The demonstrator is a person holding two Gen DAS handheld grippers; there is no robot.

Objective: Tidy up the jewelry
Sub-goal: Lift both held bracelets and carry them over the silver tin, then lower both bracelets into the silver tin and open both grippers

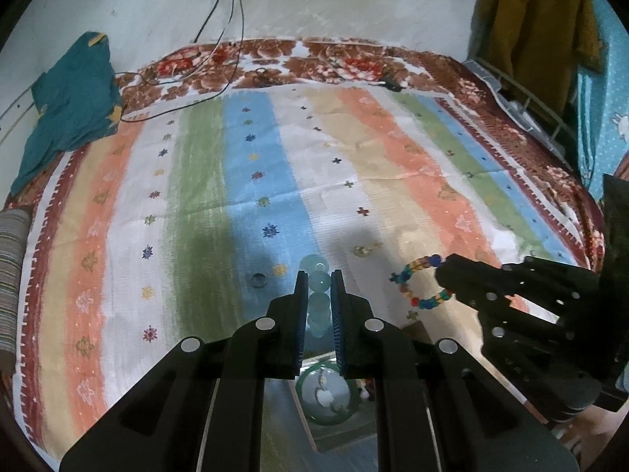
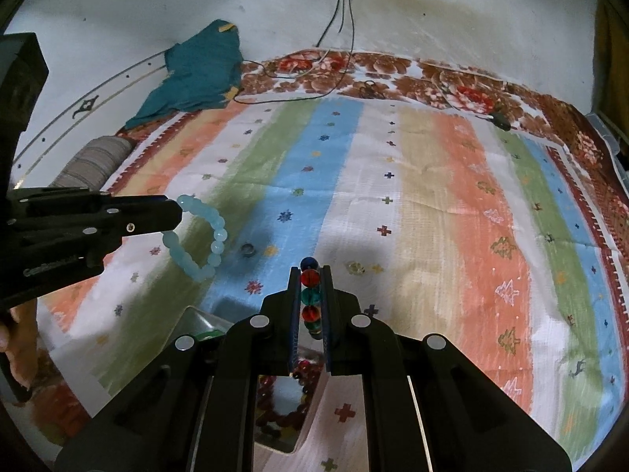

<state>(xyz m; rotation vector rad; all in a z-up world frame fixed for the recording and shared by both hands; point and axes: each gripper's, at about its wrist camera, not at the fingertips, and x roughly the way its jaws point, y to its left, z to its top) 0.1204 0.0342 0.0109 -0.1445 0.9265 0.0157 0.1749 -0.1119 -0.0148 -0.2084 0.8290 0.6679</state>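
My left gripper [image 1: 319, 281] is shut on a pale aqua bead bracelet [image 1: 317, 295] and holds it above the striped bedspread; from the right wrist view the bracelet [image 2: 204, 236] hangs as a loop from that gripper [image 2: 173, 212]. My right gripper [image 2: 309, 275] is shut on a multicoloured bead bracelet [image 2: 309, 295]; in the left wrist view this bracelet [image 1: 416, 283] hangs from that gripper [image 1: 444, 275]. Below the left gripper lies a green bangle [image 1: 324, 397] in a box. Below the right gripper lies a dark red bead bracelet [image 2: 283, 405] in a box.
A small dark ring [image 1: 258, 278] and a pale gem piece [image 1: 362, 251] lie on the bedspread [image 1: 275, 165]. A teal cloth [image 1: 70, 106], cables [image 1: 220, 31] and a striped roll [image 1: 10, 275] sit at the far and left edges.
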